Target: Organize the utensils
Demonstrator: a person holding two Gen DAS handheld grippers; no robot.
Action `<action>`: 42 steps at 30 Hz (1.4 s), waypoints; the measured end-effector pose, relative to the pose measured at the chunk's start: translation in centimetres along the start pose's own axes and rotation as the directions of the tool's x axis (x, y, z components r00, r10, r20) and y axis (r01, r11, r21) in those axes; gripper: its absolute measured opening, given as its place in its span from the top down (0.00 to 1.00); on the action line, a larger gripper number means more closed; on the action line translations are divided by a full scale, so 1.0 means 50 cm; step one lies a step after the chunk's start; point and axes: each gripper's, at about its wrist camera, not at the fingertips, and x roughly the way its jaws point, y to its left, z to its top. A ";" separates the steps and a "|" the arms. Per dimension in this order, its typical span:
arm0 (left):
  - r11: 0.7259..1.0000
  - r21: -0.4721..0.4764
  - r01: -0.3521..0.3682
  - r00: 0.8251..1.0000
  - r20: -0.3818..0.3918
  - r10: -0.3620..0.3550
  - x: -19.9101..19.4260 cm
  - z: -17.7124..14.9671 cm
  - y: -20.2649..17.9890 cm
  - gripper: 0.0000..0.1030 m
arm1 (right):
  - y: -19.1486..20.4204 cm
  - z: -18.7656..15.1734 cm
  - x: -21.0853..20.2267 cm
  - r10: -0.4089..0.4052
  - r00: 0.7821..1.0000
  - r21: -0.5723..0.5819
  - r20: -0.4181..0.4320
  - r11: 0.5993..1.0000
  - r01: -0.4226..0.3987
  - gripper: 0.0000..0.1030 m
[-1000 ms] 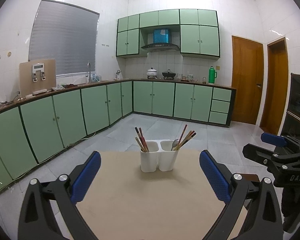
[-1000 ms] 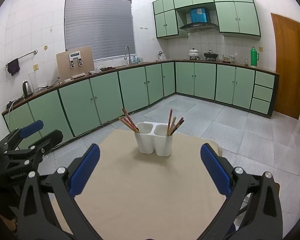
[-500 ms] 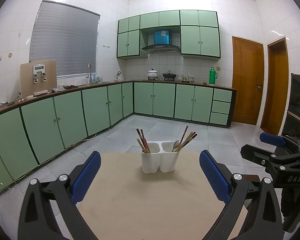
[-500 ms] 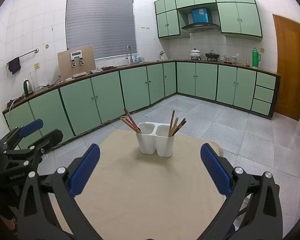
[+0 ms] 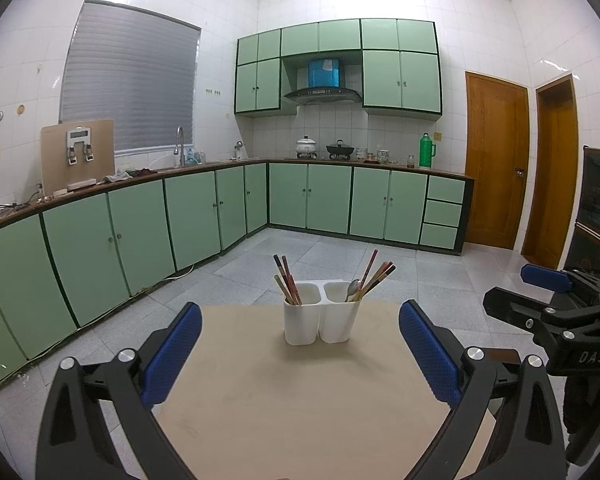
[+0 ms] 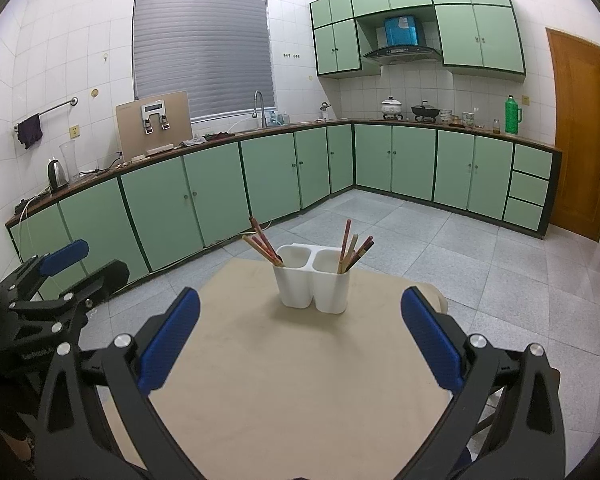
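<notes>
Ahead of my left gripper, a white two-cup holder stands upright on the tan tabletop, well beyond its fingertips. Chopsticks lean in the left cup; more chopsticks and a spoon fill the right. My right gripper is spread wide and empty, like the left.

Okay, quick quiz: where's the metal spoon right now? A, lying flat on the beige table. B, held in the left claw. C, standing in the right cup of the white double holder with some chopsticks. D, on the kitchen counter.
C: the metal spoon stands in the right cup of the white plastic two-cup holder, beside the wooden chopsticks.
</notes>
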 end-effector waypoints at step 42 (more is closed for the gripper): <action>1.000 -0.001 -0.002 1.000 -0.011 0.002 0.006 -0.009 0.008 0.06 | 0.004 -0.005 0.004 0.007 1.000 -0.003 -0.010 1.000 -0.007 0.05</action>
